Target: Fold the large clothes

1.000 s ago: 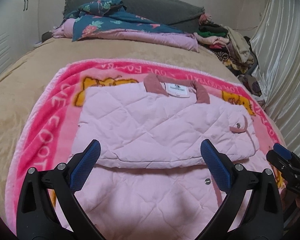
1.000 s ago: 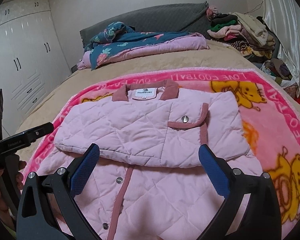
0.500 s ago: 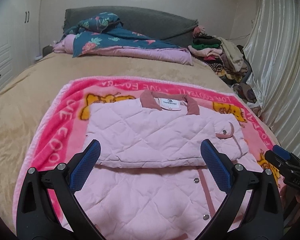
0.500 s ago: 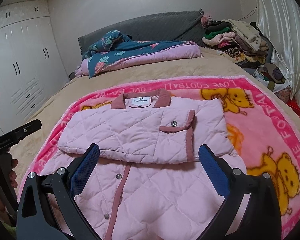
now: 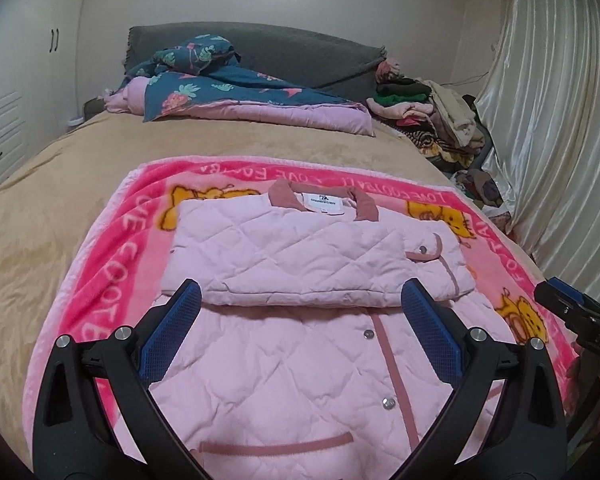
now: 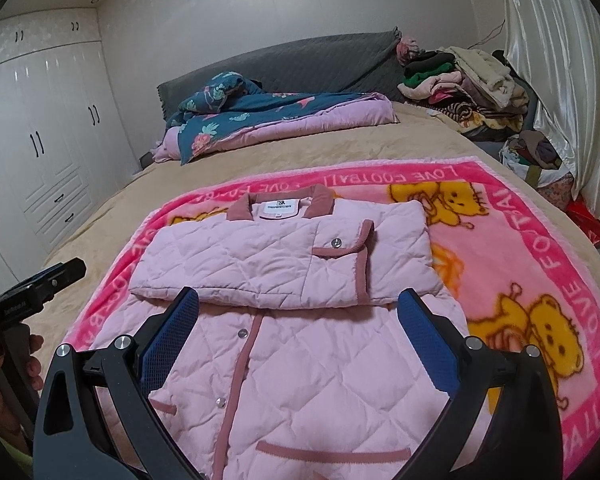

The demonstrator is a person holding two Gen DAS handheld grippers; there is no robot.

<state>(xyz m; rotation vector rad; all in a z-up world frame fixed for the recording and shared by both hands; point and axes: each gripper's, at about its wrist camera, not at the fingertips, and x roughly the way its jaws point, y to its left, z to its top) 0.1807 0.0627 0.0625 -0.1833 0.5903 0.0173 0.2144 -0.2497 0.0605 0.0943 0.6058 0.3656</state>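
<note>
The left tool hangs spread wide with nothing between its two blue pads, above the near half of the jacket. The right tool is likewise released and empty, over the same garment. The one pink quilted jacket lies flat on a pink blanket, its sleeves folded across the chest in a band below the collar. Four snaps show in the right view, three down the front and one on the cuff (the rest are hidden). The blanket covers a tan bed. At the headboard lies one floral quilt; one heap of clothes sits by the curtain.
</note>
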